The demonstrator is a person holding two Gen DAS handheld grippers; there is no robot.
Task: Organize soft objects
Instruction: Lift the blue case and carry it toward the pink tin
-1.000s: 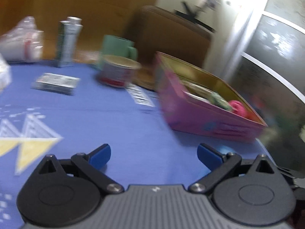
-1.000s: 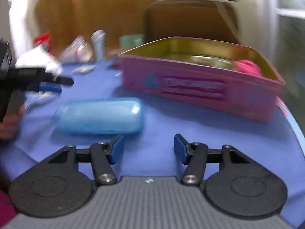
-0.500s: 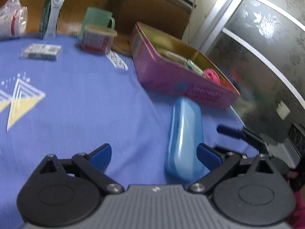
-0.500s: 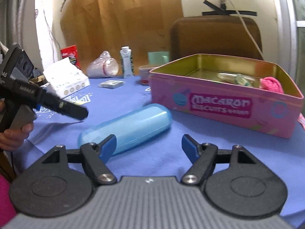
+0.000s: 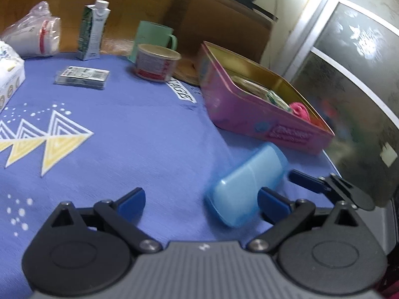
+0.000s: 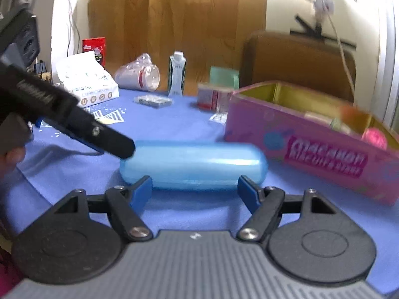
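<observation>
motion blur smears the pink tin (image 6: 311, 144), so i can only half make out a pink fuzzy thing (image 6: 374, 135) in its far corner. the smooth, rounded blue case (image 6: 192, 165) lies on the blue cloth of the tabletop (image 5: 139, 134) just in front of that tin. my left tongs (image 5: 200, 198) and right tongs (image 6: 194, 190) both gape wide, holding nothing, flanking the case.

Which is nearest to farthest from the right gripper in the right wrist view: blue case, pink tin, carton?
From the right gripper:
1. Blue case, lying on the cloth just ahead of the fingertips.
2. Pink tin, farther back, to the right.
3. Carton, upright at the table's far edge, left of centre.
</observation>
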